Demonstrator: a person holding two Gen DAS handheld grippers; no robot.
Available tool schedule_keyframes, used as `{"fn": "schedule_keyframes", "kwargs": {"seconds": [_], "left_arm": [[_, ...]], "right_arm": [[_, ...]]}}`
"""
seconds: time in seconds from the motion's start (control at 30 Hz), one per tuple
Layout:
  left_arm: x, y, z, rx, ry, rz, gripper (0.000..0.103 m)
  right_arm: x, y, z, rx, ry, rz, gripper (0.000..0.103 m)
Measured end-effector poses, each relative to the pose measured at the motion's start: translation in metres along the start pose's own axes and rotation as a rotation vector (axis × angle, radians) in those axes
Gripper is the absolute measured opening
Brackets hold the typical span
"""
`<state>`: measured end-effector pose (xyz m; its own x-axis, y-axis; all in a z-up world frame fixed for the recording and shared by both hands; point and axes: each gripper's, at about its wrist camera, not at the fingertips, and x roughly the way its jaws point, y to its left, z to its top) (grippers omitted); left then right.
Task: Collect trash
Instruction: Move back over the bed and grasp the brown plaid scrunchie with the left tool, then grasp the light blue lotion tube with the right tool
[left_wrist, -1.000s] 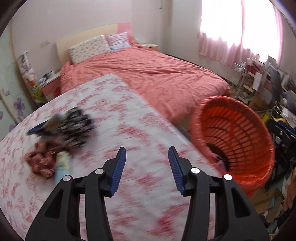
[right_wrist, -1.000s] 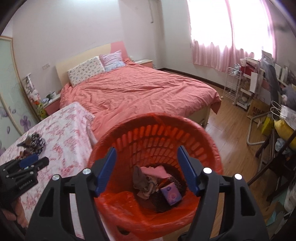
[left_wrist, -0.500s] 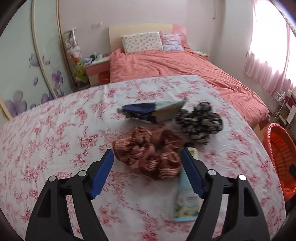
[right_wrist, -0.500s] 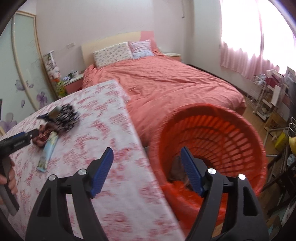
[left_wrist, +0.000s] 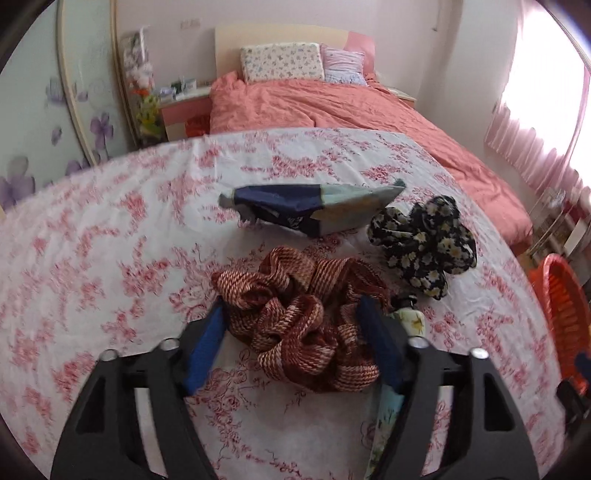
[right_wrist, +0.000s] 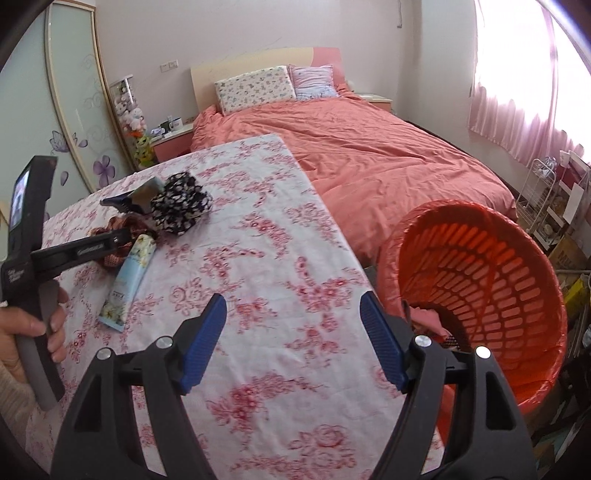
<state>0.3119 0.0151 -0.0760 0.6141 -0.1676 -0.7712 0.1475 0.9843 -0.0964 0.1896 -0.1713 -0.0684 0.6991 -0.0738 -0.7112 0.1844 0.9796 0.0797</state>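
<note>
A red-brown striped scrunchie (left_wrist: 295, 314) lies on the flowered tablecloth (left_wrist: 110, 258). My left gripper (left_wrist: 291, 332) straddles it and its jaws are closing, the blue pads (left_wrist: 205, 343) at the scrunchie's sides. Beyond lie a black floral scrunchie (left_wrist: 424, 247), a navy and pale pouch (left_wrist: 310, 210) and a pale flowered tube (left_wrist: 406, 321). My right gripper (right_wrist: 293, 332) is open over bare cloth (right_wrist: 277, 258), holding nothing. The orange basket (right_wrist: 480, 295) stands off the table's right edge with some trash in it.
A bed with a salmon cover (right_wrist: 369, 147) lies behind the table. A nightstand (right_wrist: 173, 136) and wardrobe door (right_wrist: 70, 110) are at the back left. A wire rack (right_wrist: 543, 192) and clutter stand right of the basket. A hand (right_wrist: 29, 332) grips the left tool.
My left gripper swung from the basket side to the pile and came down around the striped scrunchie. My right gripper moved from above the basket to over the table.
</note>
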Motion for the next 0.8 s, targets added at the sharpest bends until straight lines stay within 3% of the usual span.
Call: {"fn": "schedule_keyframes", "kwargs": {"seconds": [0.07,0.13,0.23,0.4,0.63,0.8], "left_arm": [[-0.001,0.006,-0.001,-0.027,-0.005,-0.007,0.046],[-0.002,0.010,-0.002,-0.020,-0.007,0.004,0.035],[-0.006,0.011,-0.005,0.000,-0.017,0.010,0.028],[-0.023,0.027,-0.013,0.027,-0.033,0.060,0.026],[-0.050,0.094,-0.029,-0.025,-0.042,0.180,0.027],[-0.052,0.120,-0.035,-0.073,-0.030,0.198,0.029]], "right_arm": [[0.001,0.004,-0.002,-0.009,0.005,0.004,0.073],[0.002,0.008,-0.003,-0.017,0.010,0.008,0.073],[0.004,0.015,-0.002,-0.017,0.016,0.022,0.073],[0.006,0.036,0.001,-0.039,0.023,0.056,0.073],[0.028,0.082,0.008,-0.063,0.052,0.132,0.073],[0.054,0.114,0.024,0.000,0.092,0.173,0.060]]}}
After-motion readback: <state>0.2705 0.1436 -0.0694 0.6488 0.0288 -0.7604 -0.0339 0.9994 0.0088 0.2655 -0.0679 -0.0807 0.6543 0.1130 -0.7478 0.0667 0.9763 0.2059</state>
